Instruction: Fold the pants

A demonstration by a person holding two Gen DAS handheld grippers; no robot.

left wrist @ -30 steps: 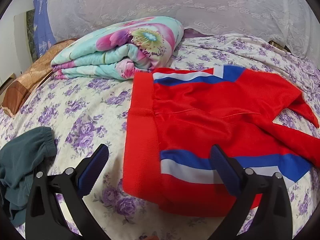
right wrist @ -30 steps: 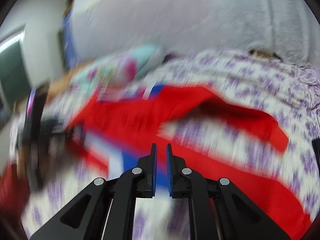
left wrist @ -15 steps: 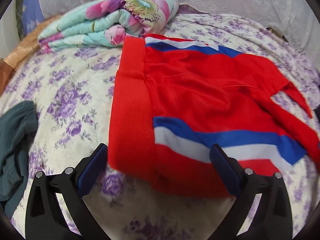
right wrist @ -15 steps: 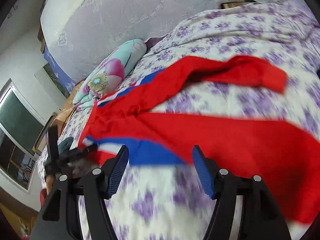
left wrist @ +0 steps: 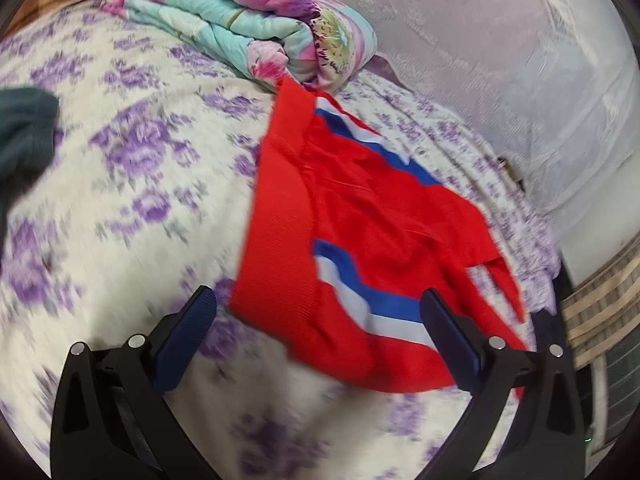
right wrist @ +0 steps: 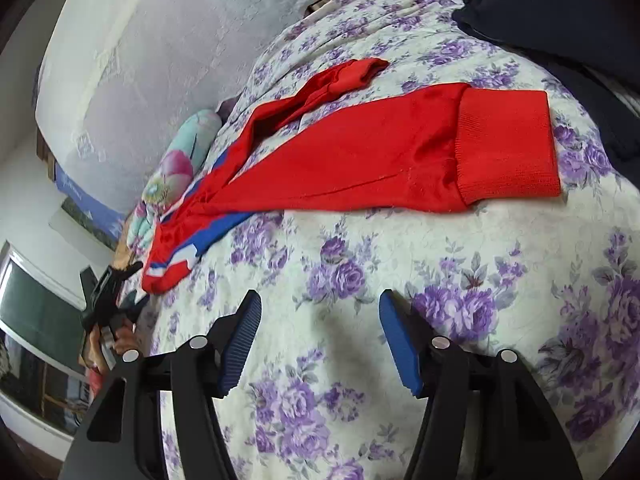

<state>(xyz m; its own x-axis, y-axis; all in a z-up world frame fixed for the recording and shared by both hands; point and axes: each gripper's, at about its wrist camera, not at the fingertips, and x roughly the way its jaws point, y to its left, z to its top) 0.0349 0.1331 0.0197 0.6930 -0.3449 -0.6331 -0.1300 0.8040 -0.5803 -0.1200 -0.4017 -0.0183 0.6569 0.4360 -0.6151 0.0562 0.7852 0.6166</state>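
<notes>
- No brand, label or readable writing shows on the cloth or on either tool.
- Left gripper [left wrist: 318,320]: fingers [left wrist: 184,338] spread wide, holding nothing. A second ago they framed the waistband's near edge; now the view has swung, and the waistband [left wrist: 276,232] runs diagonally from lower centre up toward the upper middle of the frame.
- The red pants [left wrist: 360,220], striped blue and white, lie flat on the floral bed sheet [left wrist: 132,184]; their lower corner sits between the left fingers, seemingly just beyond the tips, though blur makes contact hard to judge.
- Right gripper [right wrist: 320,338]: fingers [right wrist: 400,344] wide apart and empty; a second ago they were nearly closed. It hangs over bare sheet [right wrist: 340,272].
- In the right view, the nearer leg's ribbed cuff [right wrist: 506,144] lies above and right of the fingertips, well apart; the other leg [right wrist: 340,80] stretches toward the upper middle.
- Farther off: a folded floral quilt [left wrist: 248,28] touches the waistband's far end, a dark green garment [left wrist: 24,132] lies at left edge, and a dark navy cloth [right wrist: 560,12] at upper right.
</notes>
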